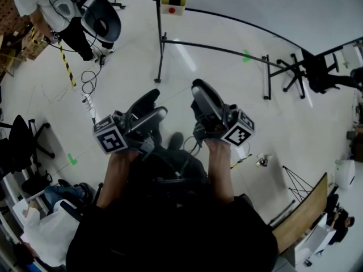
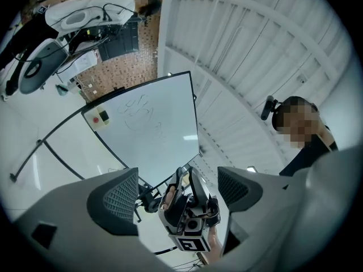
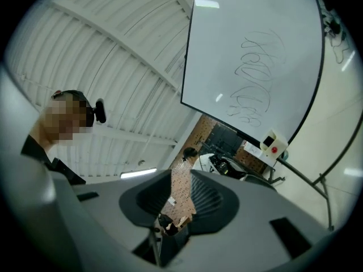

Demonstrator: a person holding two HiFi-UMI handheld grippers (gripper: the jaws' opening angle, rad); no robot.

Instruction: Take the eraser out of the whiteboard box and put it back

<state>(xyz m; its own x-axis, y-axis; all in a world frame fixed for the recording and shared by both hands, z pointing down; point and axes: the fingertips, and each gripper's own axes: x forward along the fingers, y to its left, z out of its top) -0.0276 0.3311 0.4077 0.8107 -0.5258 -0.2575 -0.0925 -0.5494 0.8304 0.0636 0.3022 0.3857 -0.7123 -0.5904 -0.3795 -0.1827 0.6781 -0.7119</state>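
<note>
The whiteboard (image 1: 266,1) stands on a black frame ahead of me. A small white box (image 1: 173,2) hangs at its lower edge with a dark eraser (image 1: 174,0) in it. The box also shows in the left gripper view (image 2: 101,118) and the right gripper view (image 3: 273,145). Both grippers are held in the air, short of the board and tilted upward. My left gripper (image 1: 159,102) (image 2: 177,188) is open and empty, and the right gripper's marker cube (image 2: 190,243) shows through its gap. The jaws of my right gripper (image 1: 198,87) (image 3: 180,200) are drawn almost together with nothing in them.
A person in a white shirt (image 1: 39,4) works with equipment at the far left. Cables (image 1: 88,86) trail over the pale floor. Black office chairs (image 1: 22,143) stand at the left, a black stand (image 1: 306,69) at the right, and a wooden panel (image 1: 300,214) at the lower right.
</note>
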